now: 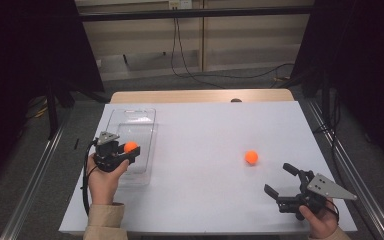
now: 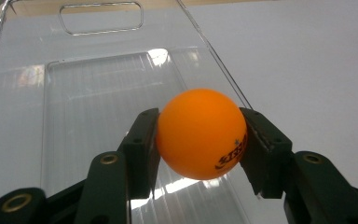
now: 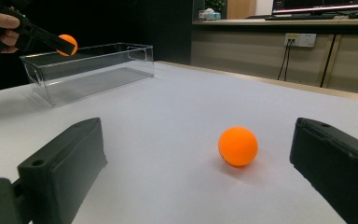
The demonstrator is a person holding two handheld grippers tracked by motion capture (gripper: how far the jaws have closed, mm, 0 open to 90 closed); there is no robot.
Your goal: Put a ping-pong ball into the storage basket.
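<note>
Even, soft overhead light, dark surroundings; glare streaks the clear box (image 2: pixel 98 116), near jaws slightly blurred.

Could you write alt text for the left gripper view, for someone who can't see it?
Two black fingers pinch an orange ball above a clear plastic box on a white table. The box looks empty.

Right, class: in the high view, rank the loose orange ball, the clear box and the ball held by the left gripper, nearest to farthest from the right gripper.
1. Loose orange ball, on the table just ahead and left of the right gripper.
2. Held ball, in the left gripper above the box.
3. Clear box, far left; its nearer edge is too close to the held ball to call.
</note>
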